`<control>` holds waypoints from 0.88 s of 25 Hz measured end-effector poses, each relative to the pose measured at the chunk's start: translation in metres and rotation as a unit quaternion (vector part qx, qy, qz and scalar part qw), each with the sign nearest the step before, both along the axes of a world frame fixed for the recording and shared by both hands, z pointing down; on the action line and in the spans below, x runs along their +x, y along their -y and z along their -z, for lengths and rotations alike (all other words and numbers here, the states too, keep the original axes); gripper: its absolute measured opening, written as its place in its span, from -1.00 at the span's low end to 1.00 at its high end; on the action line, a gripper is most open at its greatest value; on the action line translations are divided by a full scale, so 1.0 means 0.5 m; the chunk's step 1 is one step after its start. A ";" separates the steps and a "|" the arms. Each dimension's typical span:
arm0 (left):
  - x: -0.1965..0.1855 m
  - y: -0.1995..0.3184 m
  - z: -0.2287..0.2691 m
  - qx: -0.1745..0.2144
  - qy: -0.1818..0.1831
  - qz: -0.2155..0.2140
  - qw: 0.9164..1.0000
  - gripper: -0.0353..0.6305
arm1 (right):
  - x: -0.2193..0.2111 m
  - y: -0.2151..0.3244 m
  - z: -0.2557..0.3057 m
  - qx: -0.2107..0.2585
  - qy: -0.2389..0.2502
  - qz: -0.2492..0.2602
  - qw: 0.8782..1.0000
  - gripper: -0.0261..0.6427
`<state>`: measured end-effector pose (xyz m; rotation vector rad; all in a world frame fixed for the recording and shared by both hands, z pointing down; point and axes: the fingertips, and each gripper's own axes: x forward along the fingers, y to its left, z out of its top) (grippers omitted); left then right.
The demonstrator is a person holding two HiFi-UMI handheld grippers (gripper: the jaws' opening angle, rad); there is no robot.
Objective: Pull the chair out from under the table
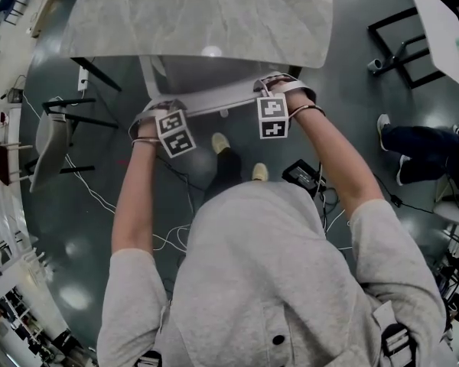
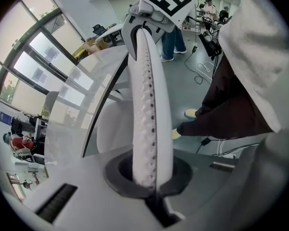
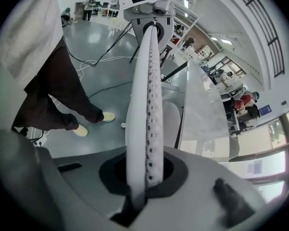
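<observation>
Left claw (image 1: 164, 109), right claw (image 1: 271, 90) clamp chair backrest (image 1: 214, 100).

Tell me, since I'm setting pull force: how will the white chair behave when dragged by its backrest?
The chair likely slides easily: the floor looks smooth and glossy. Its thin perforated backrest probably flexes slightly where the left gripper and right gripper clamp it. Pulled from the top, it may tip backwards.

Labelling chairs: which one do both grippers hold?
The white chair at the table, backrest clamped by left gripper and right gripper; the other chair stands apart, left.
</observation>
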<state>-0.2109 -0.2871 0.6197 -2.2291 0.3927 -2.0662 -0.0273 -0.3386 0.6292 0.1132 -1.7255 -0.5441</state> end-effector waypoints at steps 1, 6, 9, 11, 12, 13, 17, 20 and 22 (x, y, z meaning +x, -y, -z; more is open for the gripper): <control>0.003 -0.004 0.000 0.001 0.000 0.000 1.000 -0.85 | 0.003 -0.005 0.000 0.000 0.000 -0.001 1.000 -0.84; 0.017 -0.031 0.009 0.001 -0.001 -0.001 1.000 -0.85 | 0.017 -0.035 0.008 -0.001 -0.001 -0.004 1.000 -0.84; 0.015 -0.048 0.010 0.001 0.000 -0.005 1.000 -0.85 | 0.016 -0.059 0.011 0.001 0.003 -0.010 1.000 -0.84; 0.007 -0.057 0.008 -0.003 0.002 -0.004 1.000 -0.85 | 0.009 -0.072 0.010 0.005 0.006 -0.014 1.000 -0.84; 0.005 -0.063 0.008 -0.005 0.002 -0.002 1.000 -0.85 | 0.007 -0.078 0.010 0.006 0.007 -0.016 1.000 -0.84; 0.004 -0.070 0.007 -0.008 0.003 -0.002 1.000 -0.85 | 0.007 -0.086 0.009 0.005 0.007 -0.017 1.000 -0.84; 0.011 -0.104 0.009 -0.007 0.003 0.001 1.000 -0.85 | 0.013 -0.119 0.010 0.005 0.007 -0.012 1.000 -0.84; 0.016 -0.123 0.013 -0.002 0.004 0.003 1.000 -0.85 | 0.019 -0.139 0.012 0.002 0.006 -0.010 1.000 -0.84; 0.021 -0.136 0.013 -0.002 0.004 0.007 1.000 -0.85 | 0.023 -0.150 0.011 0.000 0.005 -0.007 1.000 -0.84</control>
